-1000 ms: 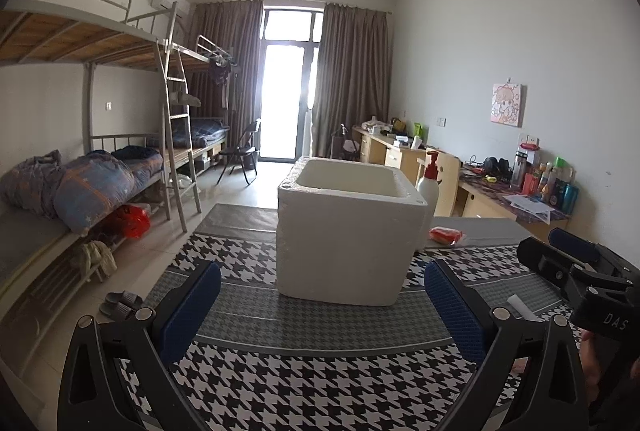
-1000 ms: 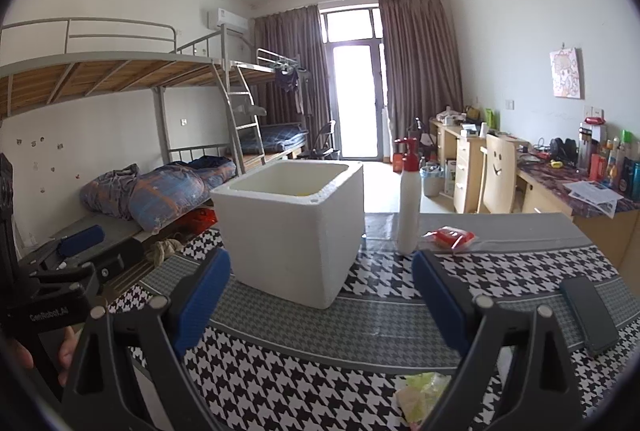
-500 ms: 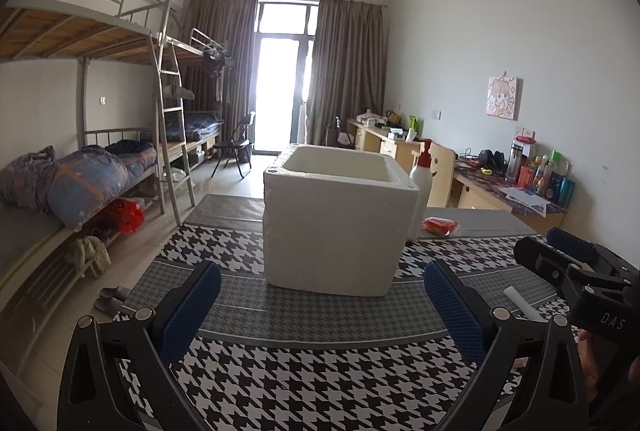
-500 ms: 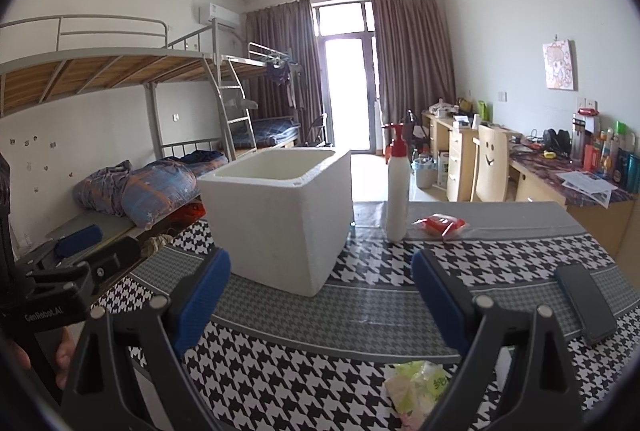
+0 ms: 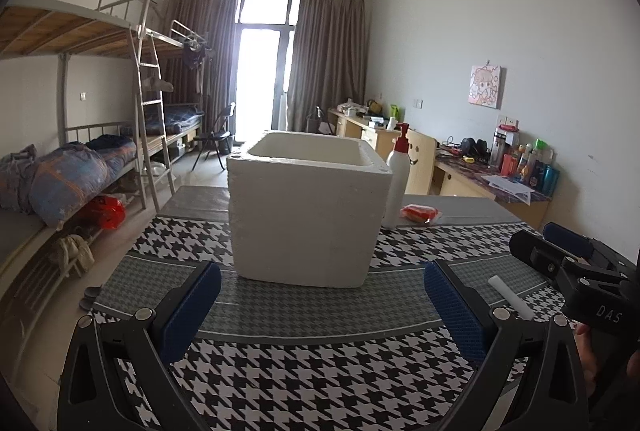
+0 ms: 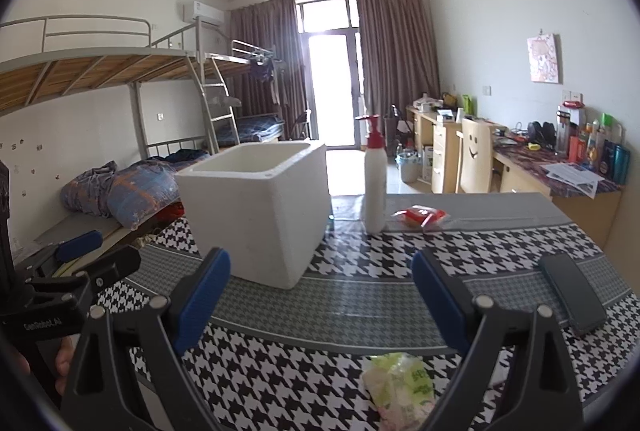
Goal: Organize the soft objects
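Note:
A white foam box (image 5: 306, 207) (image 6: 256, 211) stands open-topped on the houndstooth tablecloth (image 5: 304, 383) (image 6: 360, 255). A red soft packet (image 5: 419, 213) (image 6: 420, 216) lies behind it, beside a white pump bottle (image 5: 398, 177) (image 6: 375, 177). A crumpled pale green packet (image 6: 400, 389) lies at the near edge, just below my right gripper (image 6: 320, 303). My left gripper (image 5: 320, 311) hovers in front of the box. Both grippers stand open and hold nothing. A small white cylinder (image 5: 510, 297) lies to the right of the left gripper.
A dark phone (image 6: 572, 291) lies on the table's right side. Each view shows the other gripper held by a hand: the right one (image 5: 568, 267), the left one (image 6: 72, 267). Bunk beds (image 5: 80, 151) line the left wall, desks (image 6: 540, 167) the right.
Both views have drifted a little closer to the table and slightly down; the box looms larger and the green packet shows more fully. Both grippers stayed open.

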Action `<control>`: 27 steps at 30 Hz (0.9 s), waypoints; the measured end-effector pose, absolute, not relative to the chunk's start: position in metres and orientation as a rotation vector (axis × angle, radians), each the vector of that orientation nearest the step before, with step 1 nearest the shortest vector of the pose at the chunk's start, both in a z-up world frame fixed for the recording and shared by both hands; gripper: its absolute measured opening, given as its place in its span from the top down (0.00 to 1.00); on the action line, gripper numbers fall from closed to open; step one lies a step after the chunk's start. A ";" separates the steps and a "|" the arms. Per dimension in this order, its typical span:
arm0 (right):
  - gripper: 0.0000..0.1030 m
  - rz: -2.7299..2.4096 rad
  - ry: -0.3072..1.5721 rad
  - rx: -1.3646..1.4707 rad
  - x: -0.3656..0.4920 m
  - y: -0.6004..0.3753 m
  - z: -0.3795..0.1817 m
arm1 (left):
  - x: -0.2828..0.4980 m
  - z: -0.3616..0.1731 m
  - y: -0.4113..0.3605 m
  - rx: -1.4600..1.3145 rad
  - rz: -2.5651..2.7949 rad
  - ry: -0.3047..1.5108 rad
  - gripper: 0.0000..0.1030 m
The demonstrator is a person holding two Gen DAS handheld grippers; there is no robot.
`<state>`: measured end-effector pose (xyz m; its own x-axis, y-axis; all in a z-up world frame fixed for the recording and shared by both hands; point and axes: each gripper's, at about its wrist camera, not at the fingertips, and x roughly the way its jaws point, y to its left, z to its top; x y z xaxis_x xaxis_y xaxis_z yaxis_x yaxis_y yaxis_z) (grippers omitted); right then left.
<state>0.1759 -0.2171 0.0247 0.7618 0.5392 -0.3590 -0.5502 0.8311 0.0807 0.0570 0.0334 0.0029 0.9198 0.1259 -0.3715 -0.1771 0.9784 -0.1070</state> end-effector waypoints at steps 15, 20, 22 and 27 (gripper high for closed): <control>0.09 0.491 0.406 -0.012 0.183 -0.243 0.018 | 0.076 -0.003 0.014 -0.135 0.082 0.423 0.01; 0.09 0.463 0.401 0.002 0.182 -0.251 0.018 | 0.080 -0.003 0.005 -0.116 0.072 0.438 0.01; 0.09 0.451 0.392 0.005 0.181 -0.256 0.018 | 0.080 -0.003 0.003 -0.113 0.065 0.442 0.01; 0.09 0.427 0.398 0.015 0.182 -0.267 0.018 | 0.084 -0.004 -0.008 -0.108 0.032 0.448 0.01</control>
